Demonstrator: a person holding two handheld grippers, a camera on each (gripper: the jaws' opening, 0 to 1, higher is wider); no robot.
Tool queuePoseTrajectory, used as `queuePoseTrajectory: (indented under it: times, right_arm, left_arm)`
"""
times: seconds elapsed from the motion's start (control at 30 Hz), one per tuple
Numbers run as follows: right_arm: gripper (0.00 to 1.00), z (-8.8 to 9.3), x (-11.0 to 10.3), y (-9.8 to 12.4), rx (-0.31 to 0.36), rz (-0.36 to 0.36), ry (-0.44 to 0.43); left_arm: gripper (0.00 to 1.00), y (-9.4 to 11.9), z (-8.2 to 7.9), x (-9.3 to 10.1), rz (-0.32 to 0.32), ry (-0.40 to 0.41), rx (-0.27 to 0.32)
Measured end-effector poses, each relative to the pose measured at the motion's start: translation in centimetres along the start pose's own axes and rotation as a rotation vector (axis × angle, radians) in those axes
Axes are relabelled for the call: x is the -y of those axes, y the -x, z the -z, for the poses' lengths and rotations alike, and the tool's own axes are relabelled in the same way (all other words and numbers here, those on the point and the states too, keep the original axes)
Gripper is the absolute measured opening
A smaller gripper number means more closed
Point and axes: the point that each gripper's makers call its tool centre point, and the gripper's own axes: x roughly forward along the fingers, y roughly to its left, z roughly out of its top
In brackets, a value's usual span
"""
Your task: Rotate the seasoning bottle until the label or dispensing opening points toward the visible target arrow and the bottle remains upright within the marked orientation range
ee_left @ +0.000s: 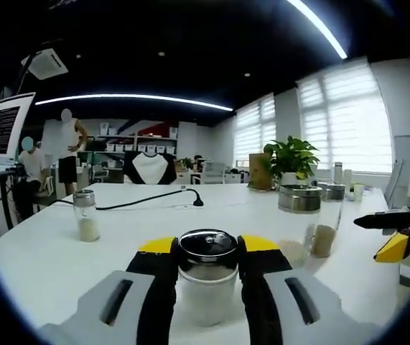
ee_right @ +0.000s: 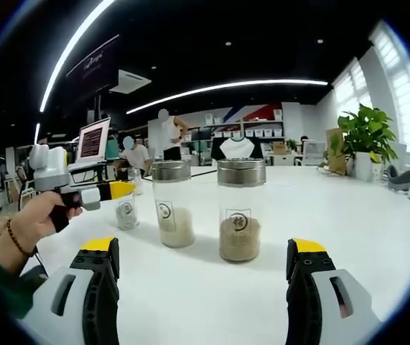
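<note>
Left gripper (ee_left: 206,277): fingers clamped on seasoning bottle (ee_left: 206,277), just under its lid.
Right gripper (ee_right: 201,277): fingers apart.
Handling: likely slippery, breakable (glass, apparently); hold mid-body.

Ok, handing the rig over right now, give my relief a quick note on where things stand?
Left gripper: fingers closed around a seasoning bottle, upright on the white table.
Right gripper: open, empty, facing two more jars, one with brown contents and one with pale contents.
A smaller shaker stands apart on the table.
Done: bottle grasped.
Left: rotate it to the target; no arrow or label is visible, so find it first.
</note>
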Motion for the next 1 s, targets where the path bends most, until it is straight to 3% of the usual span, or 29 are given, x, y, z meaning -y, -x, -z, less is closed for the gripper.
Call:
queuePoseTrajectory:
  times: [0.73, 1.0]
  right_arm:
    - [0.99, 0.2, -0.1, 0.05, 0.002, -0.004, -0.005]
    - [0.99, 0.25, -0.19, 0.06, 0.002, -0.007, -0.01]
  left_arm:
    - [0.34, 0.11, 0.03, 0.57, 0.126, -0.007, 0.001]
    - [0.34, 0.22, 0.0, 0.88, 0.219, 0.005, 0.002]
